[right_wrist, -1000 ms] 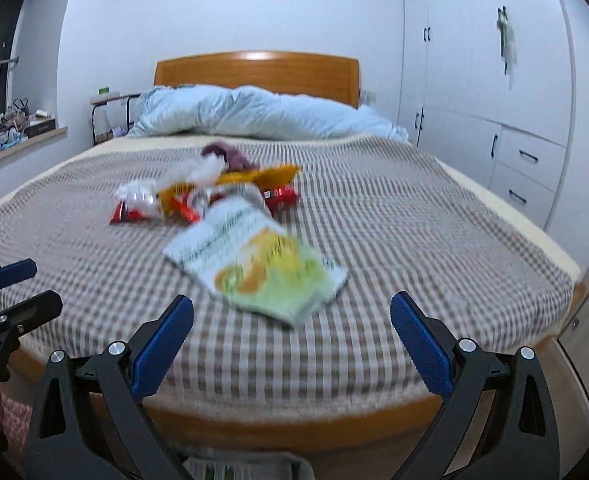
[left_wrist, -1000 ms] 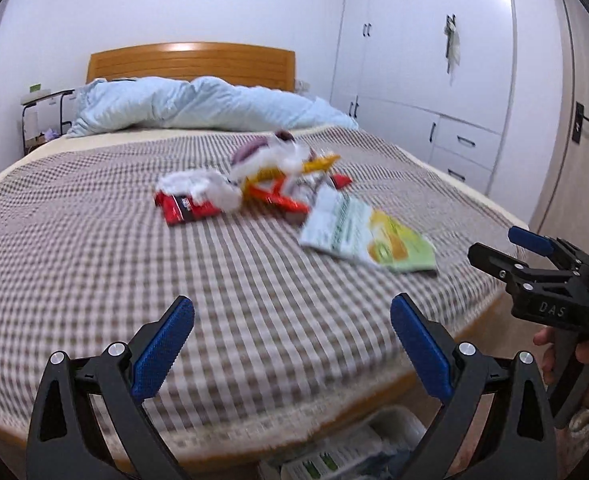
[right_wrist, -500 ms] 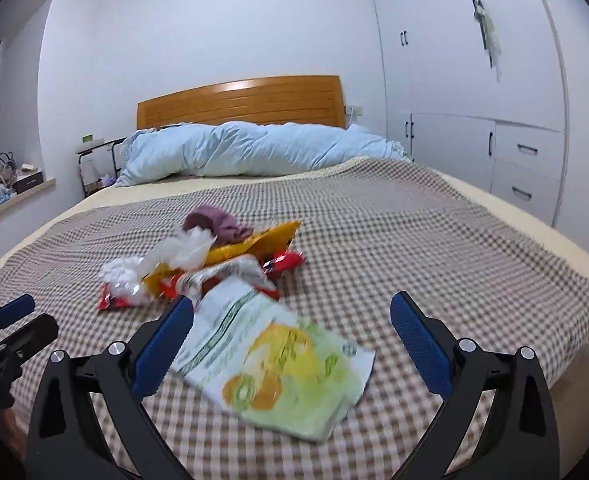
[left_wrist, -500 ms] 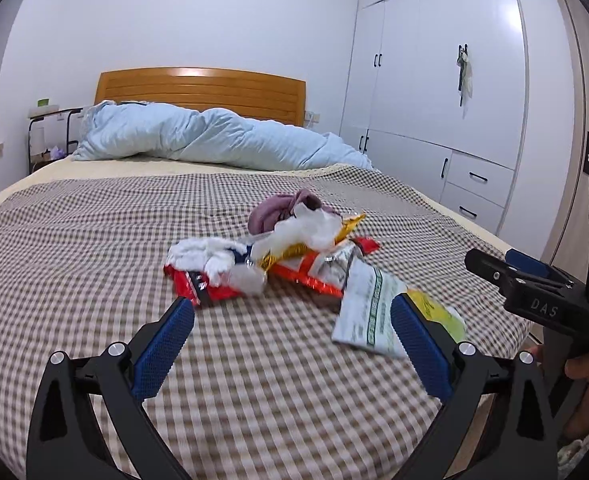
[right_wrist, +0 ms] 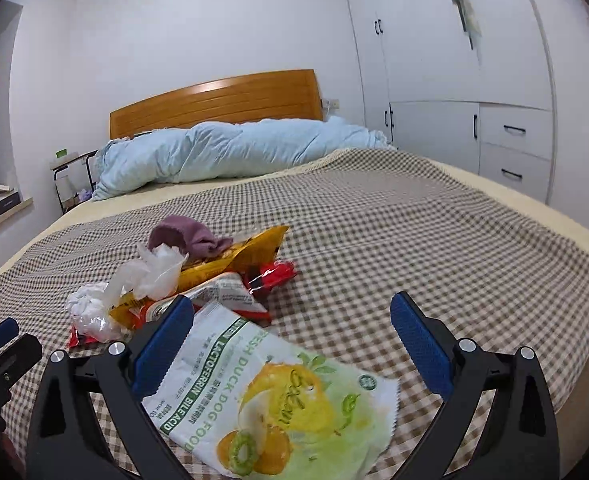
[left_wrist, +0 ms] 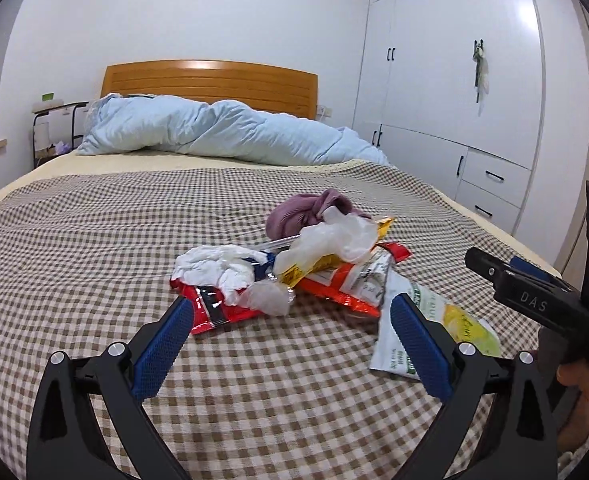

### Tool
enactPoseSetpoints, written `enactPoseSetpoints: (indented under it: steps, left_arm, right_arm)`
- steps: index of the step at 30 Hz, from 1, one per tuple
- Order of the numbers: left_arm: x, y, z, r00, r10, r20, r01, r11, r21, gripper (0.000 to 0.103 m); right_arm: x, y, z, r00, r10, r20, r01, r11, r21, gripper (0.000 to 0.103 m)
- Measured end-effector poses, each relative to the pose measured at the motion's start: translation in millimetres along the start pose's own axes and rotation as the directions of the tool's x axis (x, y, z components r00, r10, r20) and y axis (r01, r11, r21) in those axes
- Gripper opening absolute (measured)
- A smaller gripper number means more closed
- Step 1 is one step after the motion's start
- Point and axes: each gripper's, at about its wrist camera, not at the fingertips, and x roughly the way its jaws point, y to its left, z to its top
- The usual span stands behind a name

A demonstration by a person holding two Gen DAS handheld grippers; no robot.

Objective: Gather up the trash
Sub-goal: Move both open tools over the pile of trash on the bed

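Checked bedspread [left_wrist: 94,240] fills frame | your left gripper [left_wrist: 290,328] jaws apart, low centre, before crumpled tissue [left_wrist: 214,268] and red wrapper [left_wrist: 218,312] | your right gripper [right_wrist: 290,328] jaws apart over dog-food pouch [right_wrist: 278,396], lower centre.

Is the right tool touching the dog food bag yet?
Cannot tell. In the right wrist view the open right tool straddles the dog food bag; its left finger overlaps the bag's edge, with no contact or gap showing.
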Motion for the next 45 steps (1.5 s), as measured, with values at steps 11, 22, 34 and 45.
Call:
enactPoseSetpoints:
  steps: [11, 22, 34, 45]
  left_arm:
    - [1.7, 14.1, -9.7, 0.999, -0.002, -0.047, -0.001, 0.998, -0.069, 0.095]
    - [7.2, 15.8, 5.7, 0.999, -0.01, -0.032, 0.007, 0.994, -0.107, 0.095]
    - [27.1, 21.8, 27.1, 0.998, 0.044, -0.041, -0.049, 0.989, -0.138, 0.095]
    - [69.7, -3.0, 17.0, 0.987, 0.11, -0.12, -0.114, 0.993, -0.026, 0.095]
  right_arm:
    - [-2.3, 8.0, -13.0, 1.0, -0.002, -0.025, 0.001, 1.0, -0.031, 0.095]
    - [-6.6, -2.9, -14.5, 0.999, -0.033, -0.022, 0.033, 0.999, 0.007, 0.095]
    - [-4.8, -30.2, -9.3, 0.989, -0.14, -0.04, 0.143, 0.985, 0.1, 0.095]
    - [-6.6, -53.8, -4.6, 0.98, -0.188, -0.067, 0.197, 0.965, 0.171, 0.095]
